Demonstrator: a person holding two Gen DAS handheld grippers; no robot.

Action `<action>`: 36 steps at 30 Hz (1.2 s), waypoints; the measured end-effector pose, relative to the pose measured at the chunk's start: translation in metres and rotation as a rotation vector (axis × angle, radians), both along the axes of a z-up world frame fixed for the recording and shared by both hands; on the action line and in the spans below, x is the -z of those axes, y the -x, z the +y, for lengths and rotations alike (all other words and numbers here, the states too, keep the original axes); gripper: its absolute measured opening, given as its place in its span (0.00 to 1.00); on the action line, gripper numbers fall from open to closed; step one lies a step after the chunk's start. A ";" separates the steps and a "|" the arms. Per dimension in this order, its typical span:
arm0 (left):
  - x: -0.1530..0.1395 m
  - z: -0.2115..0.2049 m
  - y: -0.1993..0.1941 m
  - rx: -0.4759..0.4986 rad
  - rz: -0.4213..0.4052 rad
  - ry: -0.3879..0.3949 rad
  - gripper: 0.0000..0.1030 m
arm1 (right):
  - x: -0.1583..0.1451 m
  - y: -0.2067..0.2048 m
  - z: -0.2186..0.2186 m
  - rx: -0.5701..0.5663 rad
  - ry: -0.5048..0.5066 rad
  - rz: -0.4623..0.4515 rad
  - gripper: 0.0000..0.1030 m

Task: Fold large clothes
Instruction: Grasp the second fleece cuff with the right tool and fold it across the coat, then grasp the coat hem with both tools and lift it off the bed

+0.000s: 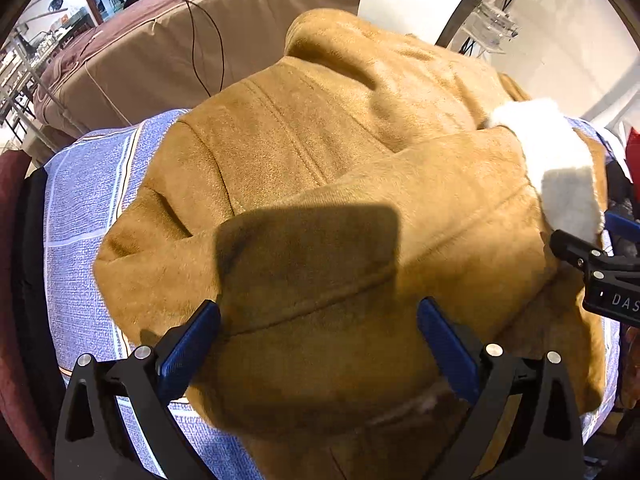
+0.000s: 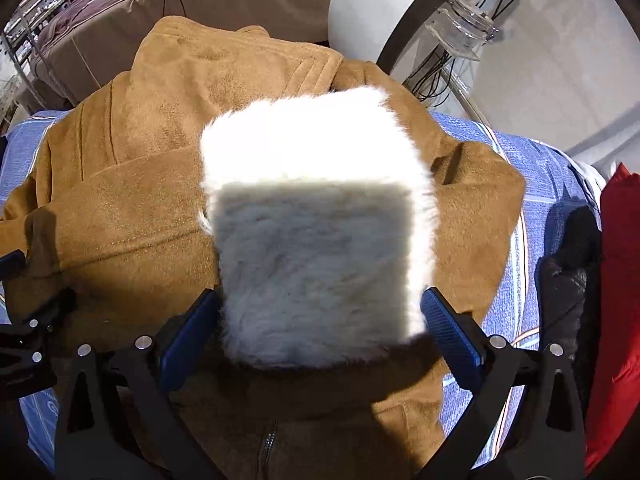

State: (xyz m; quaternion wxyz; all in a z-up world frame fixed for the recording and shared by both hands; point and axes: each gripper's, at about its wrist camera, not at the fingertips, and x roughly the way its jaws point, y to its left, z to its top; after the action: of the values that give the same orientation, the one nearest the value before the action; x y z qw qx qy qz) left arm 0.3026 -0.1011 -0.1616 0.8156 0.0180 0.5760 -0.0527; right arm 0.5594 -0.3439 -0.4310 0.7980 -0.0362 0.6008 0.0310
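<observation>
Bed [image 1: 132, 60]: tan and maroon cover, behind the coat toward 11 o'clock in both views, a dark cable trailing over it.
Cloth [image 1: 80, 208]: blue checked cover under the coat, showing at 9 o'clock in the left view and at 3 o'clock in the right view.
Coat [image 1: 320, 168]: tan suede-like, bunched in a mound on the cloth, filling the middle of both views; a sleeve lies folded across its body, and a zipper shows at 6 o'clock in the right view.
Cuff [image 2: 316, 220]: white fleece at the sleeve end, lying on top of the coat; at 3 o'clock in the left view.
Left claw [image 1: 318, 340]: released, blue pads spread wide, hovering over the coat's near edge with the tan fabric between and beneath the pads; whether they touch it, I cannot tell.
Right claw [image 2: 320, 328]: released, pads spread on either side of the cuff's near end, not closed on it; the cuff runs from between the pads toward 12 o'clock.
Red fabric [image 2: 616, 300]: at 3 o'clock in the right view, beside the cloth.
</observation>
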 end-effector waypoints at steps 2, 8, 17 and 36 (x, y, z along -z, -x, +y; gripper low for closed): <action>-0.007 0.002 0.010 0.007 -0.006 0.022 0.94 | -0.006 0.014 -0.005 0.017 -0.024 -0.008 0.96; -0.023 0.004 0.046 0.066 -0.026 0.032 0.94 | -0.007 0.062 -0.027 0.052 -0.065 0.019 0.96; 0.007 0.066 0.109 -0.021 0.107 0.162 0.87 | 0.008 0.109 -0.084 0.055 -0.196 0.095 0.96; 0.084 0.039 0.185 0.065 0.365 0.387 0.71 | 0.064 0.150 -0.175 0.037 -0.402 0.284 0.95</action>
State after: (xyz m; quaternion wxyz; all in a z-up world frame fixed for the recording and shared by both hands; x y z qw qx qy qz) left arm 0.1177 -0.0620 -0.2453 0.6843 -0.1294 0.6920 -0.1903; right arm 0.4091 -0.5191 -0.4947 0.6973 0.1390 0.6892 0.1399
